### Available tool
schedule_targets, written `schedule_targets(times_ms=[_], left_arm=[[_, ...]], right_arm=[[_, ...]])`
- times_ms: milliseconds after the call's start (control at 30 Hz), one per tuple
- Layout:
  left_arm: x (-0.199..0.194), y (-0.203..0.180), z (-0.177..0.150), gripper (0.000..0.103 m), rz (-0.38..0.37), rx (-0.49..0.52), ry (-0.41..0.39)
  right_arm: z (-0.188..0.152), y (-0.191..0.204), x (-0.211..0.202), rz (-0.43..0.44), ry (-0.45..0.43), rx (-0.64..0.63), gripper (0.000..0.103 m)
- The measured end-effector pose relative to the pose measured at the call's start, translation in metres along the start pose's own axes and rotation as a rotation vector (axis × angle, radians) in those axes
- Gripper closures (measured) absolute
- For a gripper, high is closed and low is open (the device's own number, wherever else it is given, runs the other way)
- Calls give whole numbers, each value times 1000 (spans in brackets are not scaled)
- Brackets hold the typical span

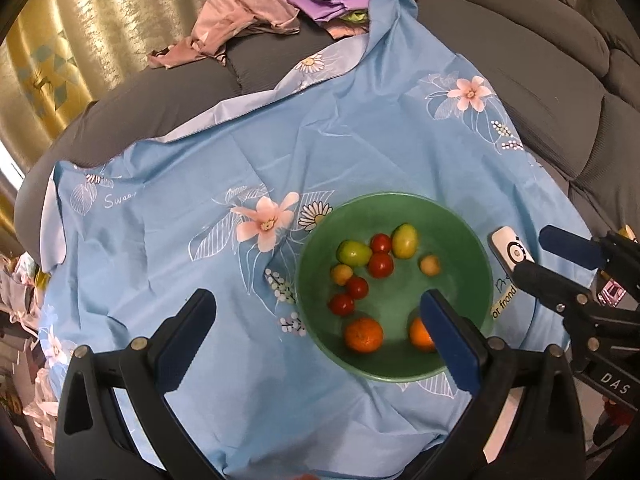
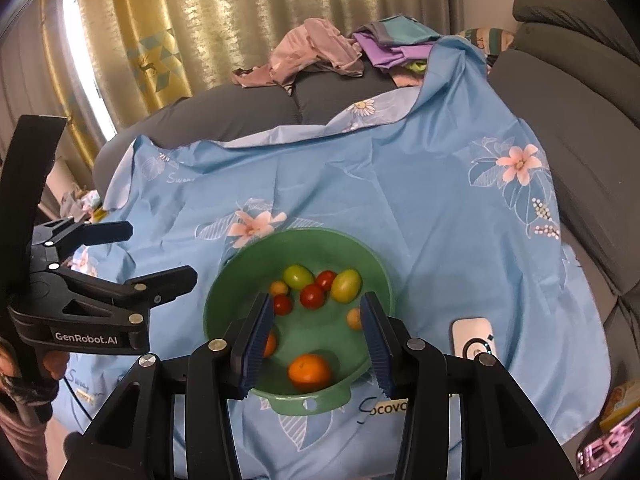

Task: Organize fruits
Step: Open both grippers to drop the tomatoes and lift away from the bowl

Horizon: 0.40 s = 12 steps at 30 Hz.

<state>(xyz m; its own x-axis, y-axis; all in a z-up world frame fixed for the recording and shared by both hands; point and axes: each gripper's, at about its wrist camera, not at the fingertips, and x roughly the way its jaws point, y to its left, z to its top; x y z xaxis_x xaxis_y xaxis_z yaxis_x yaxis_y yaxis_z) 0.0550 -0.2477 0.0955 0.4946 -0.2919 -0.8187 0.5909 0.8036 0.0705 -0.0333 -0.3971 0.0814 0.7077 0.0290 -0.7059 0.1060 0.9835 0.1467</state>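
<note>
Living room, sofa (image 1: 520, 92) draped w/ blue floral sheet (image 1: 200, 240): I hang both claws over a green bowl (image 2: 224, 300) that sits on the sheet and already holds all the fruit I can see. Left claw (image 1: 320, 320) is spread wide, empty, its right finger over the bowl's near-right side and its left finger out over bare sheet. Right claw (image 2: 316, 344) is also apart and empty, fingers straddling the bowl's near half, above the front orange (image 2: 310, 368).

Inside: two oranges at the near side, several red cherry tomatoes (image 2: 312, 296) mid-bowl, two green-yellow oval fruits (image 2: 346, 286) toward the back, plus a couple small yellowish ones.

Risks as I judge them:
- Bowl rests on soft cushion + loose cloth, not a firm surface. Pressing a fingertip on the rim probably tips it and spills everything.
- Fruit is round and packed close; closing on a tomato could squash it or nudge neighbours so they roll.
- Second orange (image 1: 420, 334) sits partly hidden behind my left claw's finger, so depth is hard to read there.
- Both claws crowd the same bowl; they could knock each other.
- White remote (image 2: 474, 340) lies just beside the bowl on the right, easy to snag.
</note>
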Motion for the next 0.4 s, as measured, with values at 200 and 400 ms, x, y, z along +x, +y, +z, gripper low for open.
schedule_targets(times_ms=[200,400], left_arm=[[-6,-7,5,1,12,25,-6],[-10,-14,9,1,15,48,-14]], right_arm=[[2,1,-3,-5,-1,-7,57],[4,0,-5,-12,-2,-10,57]])
